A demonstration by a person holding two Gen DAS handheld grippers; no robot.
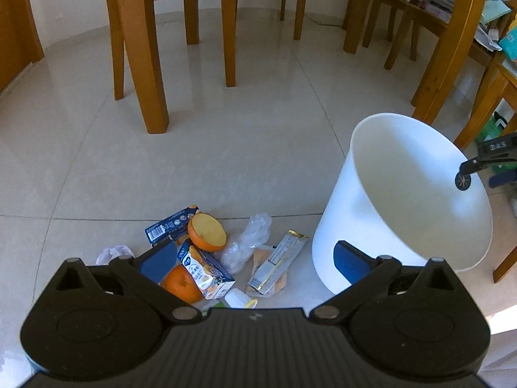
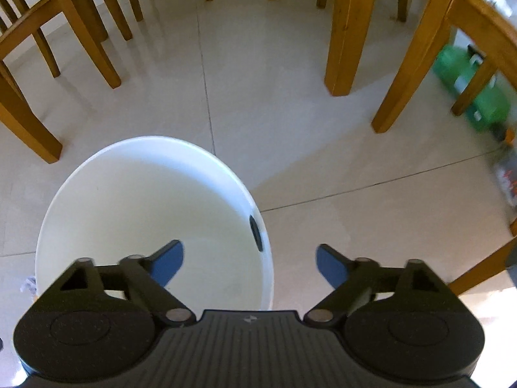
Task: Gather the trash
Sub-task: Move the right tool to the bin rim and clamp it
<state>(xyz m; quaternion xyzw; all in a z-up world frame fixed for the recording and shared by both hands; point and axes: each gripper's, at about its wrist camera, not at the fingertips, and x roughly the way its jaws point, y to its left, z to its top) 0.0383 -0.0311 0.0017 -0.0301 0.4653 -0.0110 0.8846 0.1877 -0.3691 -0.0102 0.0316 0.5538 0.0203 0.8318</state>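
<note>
In the left wrist view a heap of trash lies on the tiled floor: a cut orange half (image 1: 206, 232), a blue carton (image 1: 171, 224), a small drink box (image 1: 206, 273), a clear plastic bag (image 1: 247, 242), a silver wrapper (image 1: 279, 263) and a crumpled tissue (image 1: 114, 253). My left gripper (image 1: 253, 262) hangs open just above the heap, touching nothing. To the right of the heap stands a white bin (image 1: 404, 200), which looks empty inside. My right gripper (image 2: 251, 266) is open and straddles the bin (image 2: 145, 200) at its right rim, one finger (image 2: 169, 265) over the opening, the other outside.
Wooden chair and table legs (image 1: 152, 64) stand behind the heap and around the bin (image 2: 345, 32). A dark round piece (image 2: 256, 232) sits on the bin's rim. Green packaging (image 2: 475, 87) lies under furniture at the right. Bare tiles stretch between heap and chairs.
</note>
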